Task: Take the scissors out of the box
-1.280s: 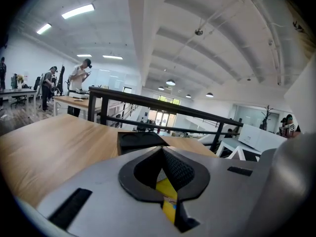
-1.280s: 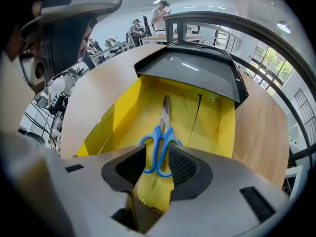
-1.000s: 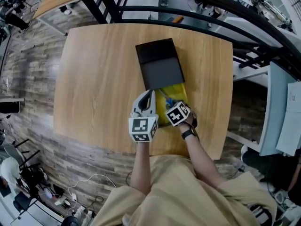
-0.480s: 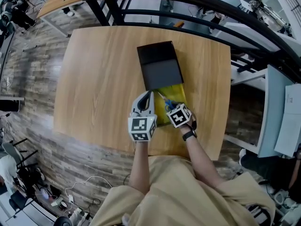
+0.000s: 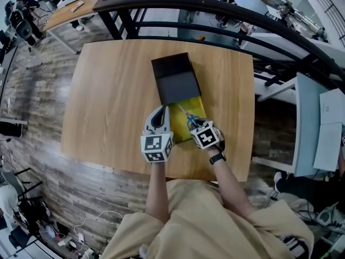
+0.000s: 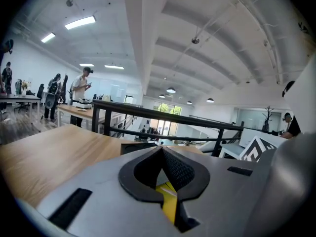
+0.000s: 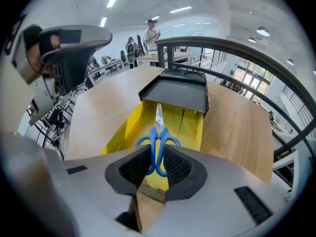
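The box is open. Its black sleeve sits pushed toward the far side of the desk, so the near part of the yellow inside is bare. The scissors lie flat on the box floor, blades pointing at the sleeve and handles toward the person.

The right tongs reach in over the near end and have closed on the blue handles. The ribbed pads look pressed to either side of the paired loops. To my eye the grip is made but the lift is not. The scissors rest in the box, and raising them clear of its walls and bringing them out is what's left.

The left tongs sit just beside the box's left wall with their tips together and, as far as I can see, nothing pinched. A strip of yellow shows through the gap behind the tips.

The box looks like thin folded card, bright yellow, with low upright walls and a crease running down the floor. The sleeve is matte black, flat and rectangular. The scissors have smooth blue plastic loops and short bright steel blades, shut together. The desk is pale wood grain, smooth, with rounded corners. Both tongs are grey plastic shells with black cross-hatched pads.
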A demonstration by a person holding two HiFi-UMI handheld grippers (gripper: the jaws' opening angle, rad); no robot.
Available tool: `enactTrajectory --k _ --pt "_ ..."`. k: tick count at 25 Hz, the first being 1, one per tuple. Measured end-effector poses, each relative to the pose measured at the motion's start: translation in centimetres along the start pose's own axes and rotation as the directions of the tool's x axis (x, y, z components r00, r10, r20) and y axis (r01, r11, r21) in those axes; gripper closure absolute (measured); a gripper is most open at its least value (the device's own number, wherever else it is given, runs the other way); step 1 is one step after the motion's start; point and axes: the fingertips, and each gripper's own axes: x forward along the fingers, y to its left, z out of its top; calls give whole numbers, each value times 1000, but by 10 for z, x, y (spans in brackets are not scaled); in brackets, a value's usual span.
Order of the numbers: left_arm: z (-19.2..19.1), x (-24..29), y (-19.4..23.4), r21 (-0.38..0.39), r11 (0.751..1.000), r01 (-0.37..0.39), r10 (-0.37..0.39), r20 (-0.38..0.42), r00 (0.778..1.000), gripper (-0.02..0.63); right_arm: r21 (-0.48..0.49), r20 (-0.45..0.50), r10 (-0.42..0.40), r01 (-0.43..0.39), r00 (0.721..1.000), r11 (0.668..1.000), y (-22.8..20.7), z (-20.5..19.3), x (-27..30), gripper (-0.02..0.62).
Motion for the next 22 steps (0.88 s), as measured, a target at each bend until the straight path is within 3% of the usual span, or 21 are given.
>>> enactTrajectory --k 6,11,15,18,22 --pt "14 -17 -22 23 1000 9 -10 35 999 594 70 112 -52 44 992 997 -13 2 -51 514" --pt "37 -38 -52 76 997 29 -35 69 997 594 121 271 -94 63 958 991 -27 27 -113 515" --pt "62 -58 -76 108 993 39 -51 117 992 594 103 403 -172 143 899 984 -31 50 -170 514" --pt "75 -74 -93 131 991 40 -59 144 988 594 79 494 -230 220 839 972 -29 65 -210 515" --pt "92 -100 -111 160 987 16 -46 182 982 594 101 610 -255 245 750 964 -21 78 -262 514"
